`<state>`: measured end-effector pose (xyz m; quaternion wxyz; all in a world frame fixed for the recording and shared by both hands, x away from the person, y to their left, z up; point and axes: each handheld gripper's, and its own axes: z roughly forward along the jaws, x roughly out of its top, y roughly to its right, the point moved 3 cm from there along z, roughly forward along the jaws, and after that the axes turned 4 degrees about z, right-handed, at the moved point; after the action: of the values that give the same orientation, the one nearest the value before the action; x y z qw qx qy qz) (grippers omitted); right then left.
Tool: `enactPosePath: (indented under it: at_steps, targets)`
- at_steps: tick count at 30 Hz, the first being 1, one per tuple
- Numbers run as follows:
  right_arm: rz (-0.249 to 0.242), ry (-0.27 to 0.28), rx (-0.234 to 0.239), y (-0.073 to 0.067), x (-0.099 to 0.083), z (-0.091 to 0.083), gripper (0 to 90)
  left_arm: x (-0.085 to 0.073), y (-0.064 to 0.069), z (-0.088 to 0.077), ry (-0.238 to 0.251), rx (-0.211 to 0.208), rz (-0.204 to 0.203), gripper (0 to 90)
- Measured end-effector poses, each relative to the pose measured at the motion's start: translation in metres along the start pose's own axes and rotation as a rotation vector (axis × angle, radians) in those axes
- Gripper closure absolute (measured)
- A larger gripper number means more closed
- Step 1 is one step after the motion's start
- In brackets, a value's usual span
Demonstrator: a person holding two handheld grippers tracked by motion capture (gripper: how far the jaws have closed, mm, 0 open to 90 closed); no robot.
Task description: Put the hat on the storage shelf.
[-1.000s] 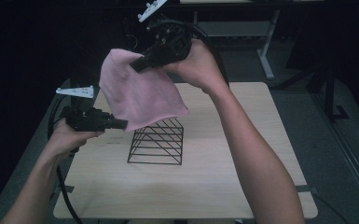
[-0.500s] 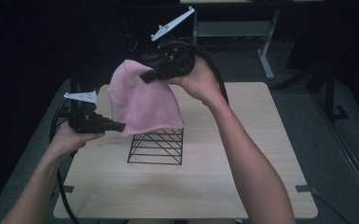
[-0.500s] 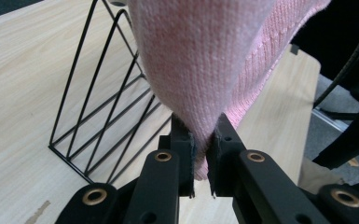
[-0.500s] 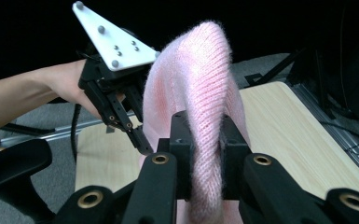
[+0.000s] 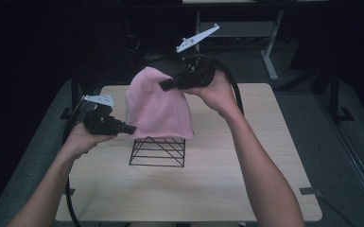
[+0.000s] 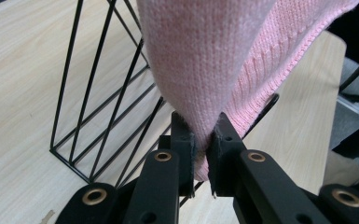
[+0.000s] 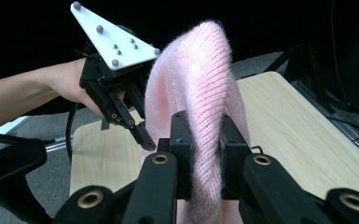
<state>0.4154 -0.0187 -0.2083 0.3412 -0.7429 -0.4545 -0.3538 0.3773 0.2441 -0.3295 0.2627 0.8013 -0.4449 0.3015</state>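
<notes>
Knit, wire and wood
Fuzzy pink knitted cloth point(image 6: 200, 60); thin black metal wire rack point(image 5: 158, 151); pale matt wood-grain tabletop point(image 5: 194, 189).

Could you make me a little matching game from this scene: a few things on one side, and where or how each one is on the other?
Things:
1. pink knit cloth
2. black wire rack
3. left gripper
4. right gripper

States:
A. stands on the wooden table
B. clamps the cloth's lower edge
C. held up between both grippers
D. clamps the cloth near its top

Pairs: 1-C, 2-A, 3-B, 4-D
</notes>
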Motion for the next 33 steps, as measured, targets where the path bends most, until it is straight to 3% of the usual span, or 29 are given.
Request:
enactPosePath:
  at_steps: [15, 33]
  targets:
    - [-0.004, -0.017, 0.088, -0.014, -0.012, 0.021, 76.0, -0.027, -0.003, -0.001, -0.012, 0.025, -0.026, 82.5]
    - [0.014, -0.087, 0.162, -0.014, -0.047, 0.042, 77.1, -0.053, -0.003, 0.021, -0.102, 0.072, -0.018, 82.6]
